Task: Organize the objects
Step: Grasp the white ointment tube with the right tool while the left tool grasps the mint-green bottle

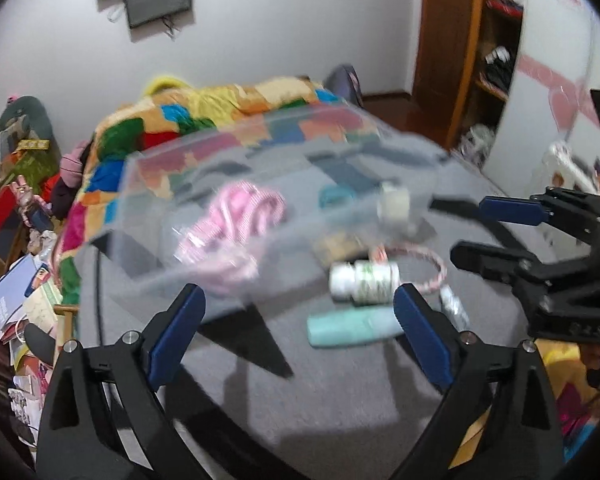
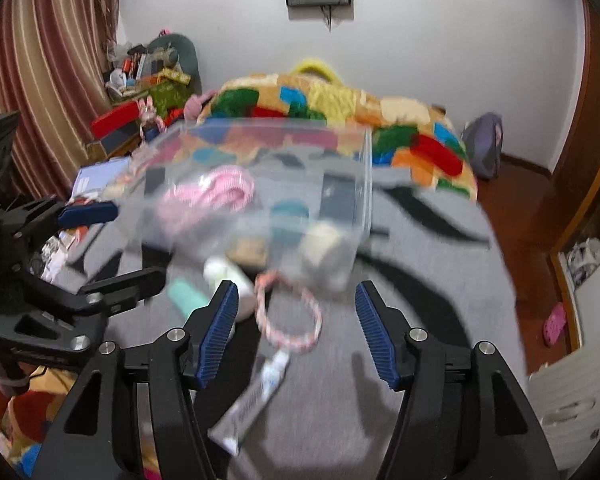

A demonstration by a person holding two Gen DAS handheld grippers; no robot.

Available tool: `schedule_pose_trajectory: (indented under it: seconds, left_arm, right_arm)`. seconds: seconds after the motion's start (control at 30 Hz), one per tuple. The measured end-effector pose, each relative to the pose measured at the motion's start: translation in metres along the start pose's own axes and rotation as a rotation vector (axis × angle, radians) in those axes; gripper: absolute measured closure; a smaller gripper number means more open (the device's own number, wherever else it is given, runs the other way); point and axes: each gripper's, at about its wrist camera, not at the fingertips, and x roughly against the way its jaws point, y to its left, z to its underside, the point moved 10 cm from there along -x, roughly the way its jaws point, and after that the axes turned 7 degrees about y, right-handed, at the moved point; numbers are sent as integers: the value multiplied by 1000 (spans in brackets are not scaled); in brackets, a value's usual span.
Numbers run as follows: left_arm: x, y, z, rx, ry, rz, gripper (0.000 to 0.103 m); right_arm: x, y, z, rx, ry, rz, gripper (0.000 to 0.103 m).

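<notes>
A clear plastic box (image 1: 236, 184) (image 2: 260, 184) stands on the grey patterned cover and holds a pink cord bundle (image 1: 240, 220) (image 2: 216, 192), a tape roll (image 1: 393, 202) (image 2: 323, 246) and a teal item (image 1: 335, 196). In front of it lie a white bottle (image 1: 363, 280) (image 2: 228, 276), a teal tube (image 1: 351, 326) (image 2: 186, 296), a pink-white rope ring (image 1: 431, 268) (image 2: 290, 312) and a small silver tube (image 2: 252, 400) (image 1: 453, 304). My left gripper (image 1: 300, 328) (image 2: 112, 240) is open and empty above the teal tube. My right gripper (image 2: 296, 328) (image 1: 471, 232) is open and empty over the rope ring.
A colourful patchwork blanket (image 1: 204, 120) (image 2: 339, 108) lies behind the box. Cluttered books and toys (image 1: 16, 184) sit at the left. A wooden shelf (image 1: 479, 52) stands at the right. A striped curtain (image 2: 40, 72) hangs at the left.
</notes>
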Motion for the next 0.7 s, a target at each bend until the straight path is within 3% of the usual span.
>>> schedule_pose_trajectory:
  seconds: [0.13,0.27,0.37,0.5,0.57,0.7]
  left_arm:
    - [-29,-13,8,-23,60,26,7]
    - [-41,-22,2,-17,46,44,7]
    - [-45,-33,2,-12,53,106,7]
    - [-45,-41,17,-36,103,149,23]
    - [-43,-43,27,-50,116,145,25]
    - [-25,-50,46,-92,119,167,30]
  right_arm:
    - [-17,2,35,-26,95,-50,46]
    - [-26,0,54,-62,146,-91,46]
    - [-29,-1,59,-66,142,-85,46]
    - [-29,1,60,-36,121,-60,46]
    - [-29,1,61,-30,110,-47,50]
    - [-29,-5,60,-30,96,-18,70]
